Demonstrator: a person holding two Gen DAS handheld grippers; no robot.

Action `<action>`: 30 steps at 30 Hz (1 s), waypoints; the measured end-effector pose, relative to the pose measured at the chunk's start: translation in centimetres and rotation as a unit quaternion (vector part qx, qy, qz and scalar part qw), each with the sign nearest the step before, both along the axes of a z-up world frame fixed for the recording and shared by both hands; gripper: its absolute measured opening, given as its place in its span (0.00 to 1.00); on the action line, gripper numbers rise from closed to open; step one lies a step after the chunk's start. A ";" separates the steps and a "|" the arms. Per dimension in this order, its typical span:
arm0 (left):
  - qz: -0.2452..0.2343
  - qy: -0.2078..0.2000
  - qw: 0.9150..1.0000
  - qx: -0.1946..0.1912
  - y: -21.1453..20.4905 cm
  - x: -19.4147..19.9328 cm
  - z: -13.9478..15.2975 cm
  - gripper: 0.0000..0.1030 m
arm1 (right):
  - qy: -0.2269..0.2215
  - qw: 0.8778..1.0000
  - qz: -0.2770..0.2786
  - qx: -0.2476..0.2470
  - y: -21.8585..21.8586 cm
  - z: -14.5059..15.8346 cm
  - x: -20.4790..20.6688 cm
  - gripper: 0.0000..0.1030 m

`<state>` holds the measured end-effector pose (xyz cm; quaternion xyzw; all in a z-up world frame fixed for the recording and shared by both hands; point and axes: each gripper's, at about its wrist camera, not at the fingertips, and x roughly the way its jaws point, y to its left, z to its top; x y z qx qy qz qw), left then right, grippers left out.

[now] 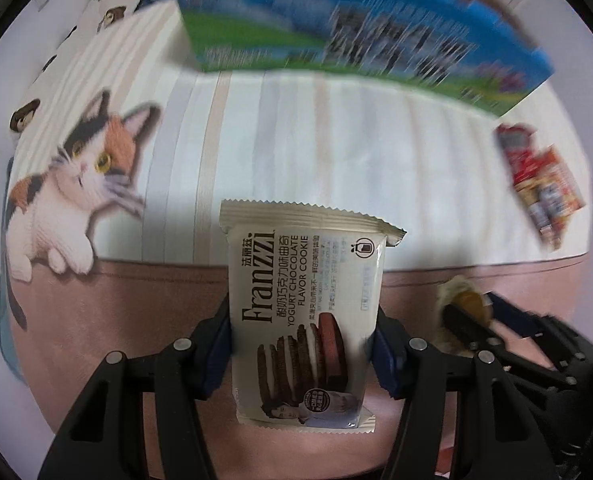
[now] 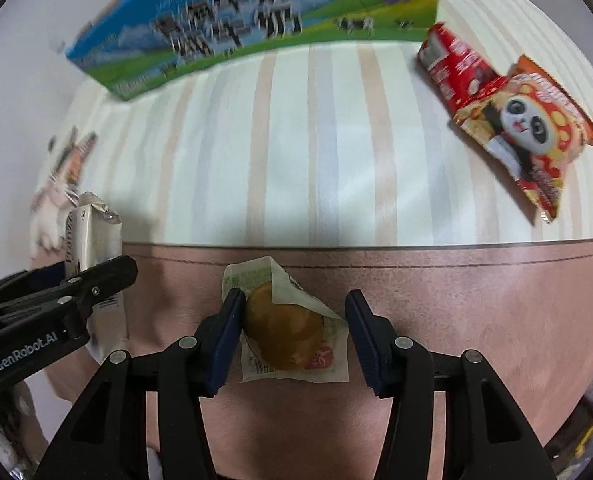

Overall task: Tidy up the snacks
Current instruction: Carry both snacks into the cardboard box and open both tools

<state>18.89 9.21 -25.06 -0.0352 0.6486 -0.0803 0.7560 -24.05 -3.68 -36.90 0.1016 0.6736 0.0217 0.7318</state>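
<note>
Seemingly midway, from the left wrist we see our left gripper (image 1: 302, 340) clamped on a cream foil cookie packet (image 1: 306, 312), the blue cardboard box (image 1: 356, 32) well beyond; from the right wrist, our right gripper (image 2: 292, 338) pinches a clear-wrapped round golden cake (image 2: 282, 332), while the red and orange panda snack bags (image 2: 508, 120) lie unsorted on the striped cloth (image 2: 296, 160).

The cookie pack (image 1: 306, 312) is wrapped in smooth cream film with a soft sheen and crimped, saw-toothed ends. The bun (image 2: 282, 334) is sealed in thin clear plastic (creased, partly printed). The panda bag (image 2: 532, 136) is made of glossy foil. The box (image 2: 256, 20) looks like printed card. The bedspread (image 2: 316, 152) is matt woven cloth, its pink border faintly napped. Matt black plastic arms with steel rivets are seen on both grippers.
</note>
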 end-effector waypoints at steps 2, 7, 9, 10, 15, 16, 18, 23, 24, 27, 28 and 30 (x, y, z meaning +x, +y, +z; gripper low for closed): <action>-0.003 -0.017 1.000 -0.016 -0.1 0.5 2.5 0.55 | -0.014 1.000 -0.011 0.019 -0.7 2.0 0.4 0.53; -0.021 -0.063 0.997 -0.044 -1.0 4.1 9.0 0.55 | -0.060 0.996 -0.028 0.058 -2.2 8.6 3.2 0.53; -0.027 -0.085 0.995 -0.044 -1.1 6.7 11.8 0.55 | -0.082 0.994 -0.032 0.070 -2.9 11.1 4.8 0.53; -0.032 -0.092 0.994 -0.041 -1.2 7.8 12.5 0.55 | -0.095 0.992 -0.031 0.074 -3.1 12.4 5.8 0.53; -0.043 -0.125 0.991 -0.001 -0.8 14.9 16.3 0.55 | -0.145 0.987 -0.030 0.059 -3.6 16.9 12.7 0.53; -0.041 -0.123 0.992 0.004 -0.6 16.1 16.6 0.55 | -0.152 0.987 -0.029 0.051 -4.0 17.4 14.0 0.53; -0.035 -0.111 0.993 0.016 -0.2 18.7 16.4 0.55 | -0.156 0.986 -0.033 0.038 -4.9 18.3 16.8 0.53; -0.020 -0.074 0.996 0.043 0.8 22.7 13.5 0.56 | -0.145 0.989 -0.042 0.004 -7.3 17.3 22.4 0.53; -0.017 -0.061 0.997 0.052 1.0 23.3 12.7 0.56 | -0.139 0.989 -0.043 -0.005 -7.7 16.8 23.5 0.53; -0.002 -0.015 0.997 0.072 1.8 24.9 9.4 0.56 | -0.119 0.991 -0.048 -0.031 -9.2 15.3 26.5 0.54; 0.008 -0.005 0.997 0.078 2.2 25.1 8.5 0.56 | -0.105 0.993 -0.050 -0.038 -9.7 14.2 27.8 0.57; 0.029 0.020 0.997 0.075 3.1 26.0 6.7 0.60 | -0.079 0.994 -0.055 -0.050 -10.4 12.6 29.6 0.85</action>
